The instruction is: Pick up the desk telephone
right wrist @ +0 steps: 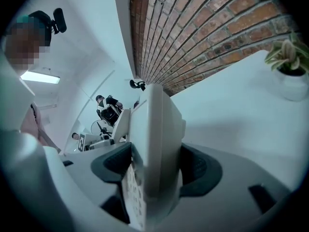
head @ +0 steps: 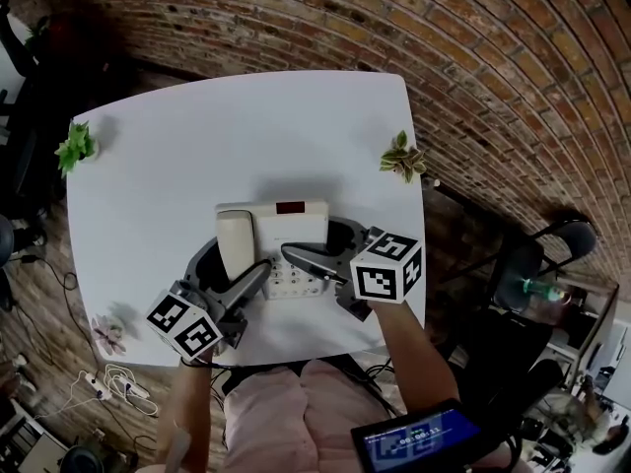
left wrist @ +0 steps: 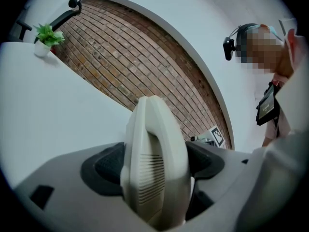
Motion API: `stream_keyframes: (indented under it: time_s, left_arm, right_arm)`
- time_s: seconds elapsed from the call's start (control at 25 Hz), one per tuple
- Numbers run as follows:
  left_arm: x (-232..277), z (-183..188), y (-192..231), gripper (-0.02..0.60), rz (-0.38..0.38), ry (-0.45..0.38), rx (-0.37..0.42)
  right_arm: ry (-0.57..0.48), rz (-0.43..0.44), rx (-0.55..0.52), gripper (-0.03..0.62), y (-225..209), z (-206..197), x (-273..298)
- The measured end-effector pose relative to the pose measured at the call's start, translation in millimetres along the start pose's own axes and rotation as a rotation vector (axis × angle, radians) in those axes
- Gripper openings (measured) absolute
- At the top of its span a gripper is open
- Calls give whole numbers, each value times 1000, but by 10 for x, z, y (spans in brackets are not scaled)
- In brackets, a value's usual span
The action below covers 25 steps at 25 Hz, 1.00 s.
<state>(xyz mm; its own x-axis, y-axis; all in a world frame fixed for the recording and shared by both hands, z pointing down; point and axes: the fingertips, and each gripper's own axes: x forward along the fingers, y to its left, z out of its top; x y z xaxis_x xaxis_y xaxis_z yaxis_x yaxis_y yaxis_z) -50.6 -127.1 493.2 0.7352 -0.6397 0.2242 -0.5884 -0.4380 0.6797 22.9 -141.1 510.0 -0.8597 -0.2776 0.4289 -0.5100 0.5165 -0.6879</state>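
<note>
telephone (head: 291,227) on table (head: 197,156), plant (head: 403,156) at far-right corner

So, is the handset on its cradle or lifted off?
On its cradle: in the head view the handset lies flat along the left side of the desk telephone.

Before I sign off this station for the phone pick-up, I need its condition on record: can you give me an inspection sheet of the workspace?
Surface: white table, phone near its front edge.
Job's things: desk telephone lying flat, handset on its left side.
Clutter: green plant at the back left corner, variegated plant at the right edge, pink plant at the front left corner.
Grippers: left gripper tongs closed on the handset; right gripper tongs wide around the phone's right side, no clear squeeze.
Cables: white cables on the floor, front left.
Surroundings: brickwork beyond the table, black chair at right.
</note>
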Motion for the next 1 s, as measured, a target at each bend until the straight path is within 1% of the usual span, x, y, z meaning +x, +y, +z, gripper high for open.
stream_keyframes:
  time_s: [0.16, 0.28, 0.44, 0.72, 1.0]
  left_arm:
    - [4, -4, -21, 400, 18, 33, 17]
    - [-18, 11, -58, 400, 33, 40, 31]
    - [-58, 111, -161, 400, 48, 23, 44]
    - [-129, 392, -442, 399, 62, -12, 80]
    - [-197, 702, -811, 399, 59, -43, 145]
  right_arm:
    - [-10, -7, 0, 307, 25, 8, -12]
    - [-7, -6, -15, 305, 74, 34, -28]
    - [-21, 6, -33, 304, 175, 119, -87]
    - [-55, 24, -58, 304, 425, 359, -270]
    - [-100, 17, -119, 305, 747, 640, -533]
